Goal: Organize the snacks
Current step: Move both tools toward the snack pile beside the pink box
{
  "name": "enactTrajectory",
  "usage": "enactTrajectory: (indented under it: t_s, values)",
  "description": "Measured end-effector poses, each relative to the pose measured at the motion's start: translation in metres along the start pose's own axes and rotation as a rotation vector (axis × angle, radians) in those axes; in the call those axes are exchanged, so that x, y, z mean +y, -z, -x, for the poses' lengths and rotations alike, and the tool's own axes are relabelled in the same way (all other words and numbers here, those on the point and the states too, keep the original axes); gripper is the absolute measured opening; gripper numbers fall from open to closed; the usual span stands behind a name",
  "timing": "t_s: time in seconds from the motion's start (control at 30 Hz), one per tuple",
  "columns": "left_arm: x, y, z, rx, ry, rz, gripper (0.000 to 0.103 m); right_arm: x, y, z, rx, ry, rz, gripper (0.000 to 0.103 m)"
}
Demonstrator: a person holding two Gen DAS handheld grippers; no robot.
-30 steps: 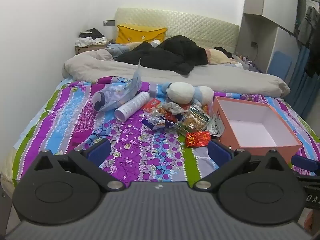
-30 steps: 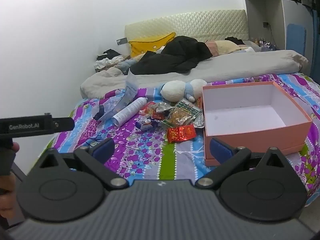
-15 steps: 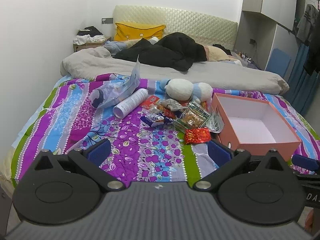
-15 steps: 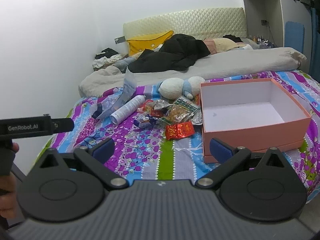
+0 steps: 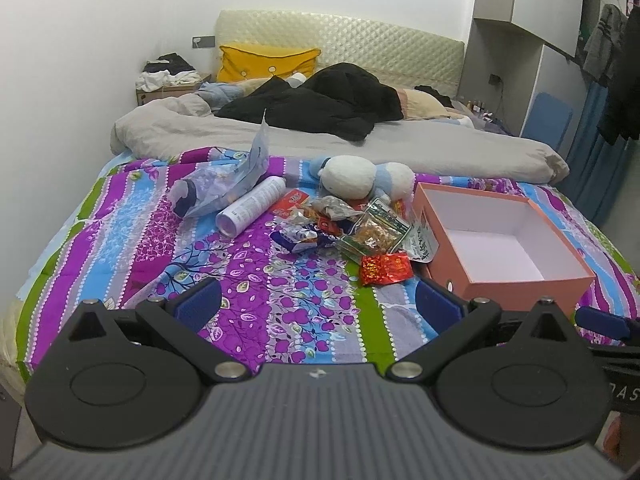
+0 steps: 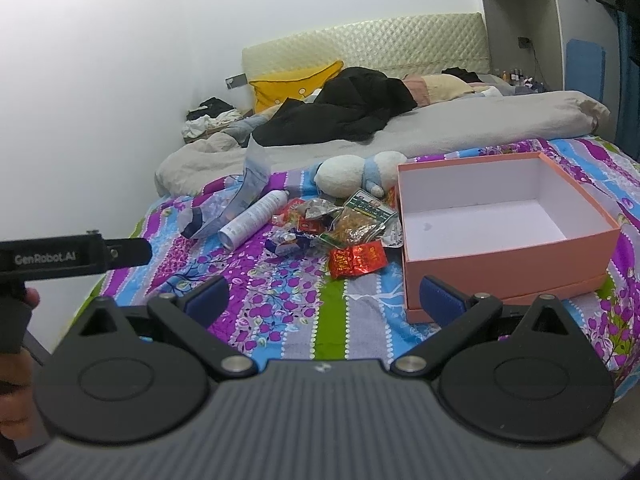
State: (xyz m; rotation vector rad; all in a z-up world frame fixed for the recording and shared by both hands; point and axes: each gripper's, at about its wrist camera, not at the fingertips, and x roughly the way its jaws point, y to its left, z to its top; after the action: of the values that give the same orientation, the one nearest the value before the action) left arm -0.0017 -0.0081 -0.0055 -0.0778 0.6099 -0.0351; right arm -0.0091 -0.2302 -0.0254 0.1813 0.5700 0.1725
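Right wrist view: right gripper [image 6: 324, 294] wide open, empty (left gripper [image 5: 318, 302] too); take red packet [image 6: 357, 259] beside box [image 6: 508, 258] near bed's foot edge first.

White walls [image 5: 100, 40] surround a bed with quilted headboard [image 5: 360, 46].

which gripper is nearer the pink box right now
Right. The right gripper sits at the bed's near edge, its right finger just in front of the pink box. The left gripper is further left, facing the snack pile.
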Motion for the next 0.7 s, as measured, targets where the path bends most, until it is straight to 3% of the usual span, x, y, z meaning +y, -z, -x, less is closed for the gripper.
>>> enactTrajectory:
  t_s: [0.7]
  values:
    - [0.0088,0.0094,0.0023,0.006,0.024,0.002,0.103,0.0051,0.0053,0.0036,-0.009,0.012,0.013,0.103]
